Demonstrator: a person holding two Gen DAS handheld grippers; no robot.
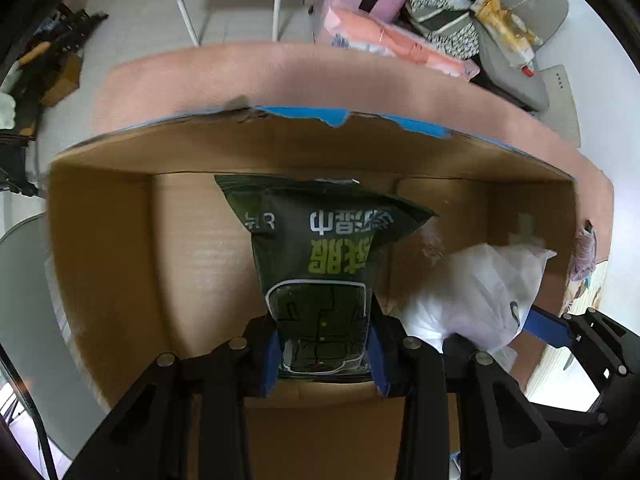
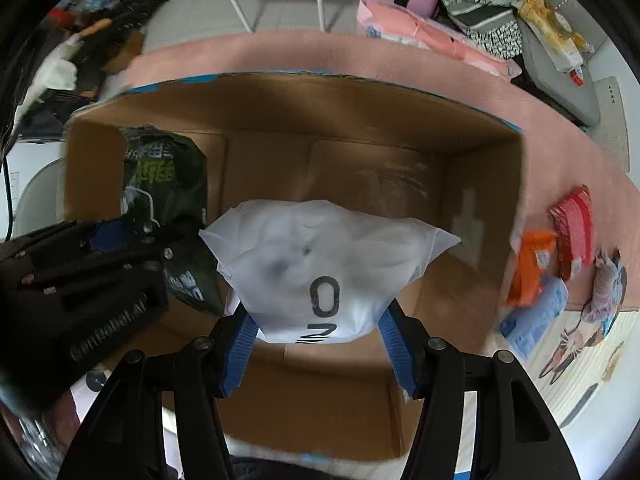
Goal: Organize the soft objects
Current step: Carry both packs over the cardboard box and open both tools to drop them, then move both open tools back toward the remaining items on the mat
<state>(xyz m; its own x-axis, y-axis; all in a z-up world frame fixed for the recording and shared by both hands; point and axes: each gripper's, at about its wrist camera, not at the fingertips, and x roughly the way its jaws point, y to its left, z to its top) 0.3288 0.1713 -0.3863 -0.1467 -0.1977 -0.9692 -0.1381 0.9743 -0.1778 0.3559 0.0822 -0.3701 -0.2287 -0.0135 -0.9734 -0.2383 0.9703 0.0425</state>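
While both grippers hang over the open cardboard box [image 2: 480, 184], the left gripper [image 1: 325, 354] is clamped on a dark green packet [image 1: 320, 264] near the box's left wall, and the right gripper [image 2: 318, 344] grips a white plastic bag [image 2: 324, 268] (printed black letters) over the middle.

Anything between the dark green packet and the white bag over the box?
Nothing. In the right wrist view the dark green packet and the white bag hang apart, with only bare cardboard box floor showing between them.
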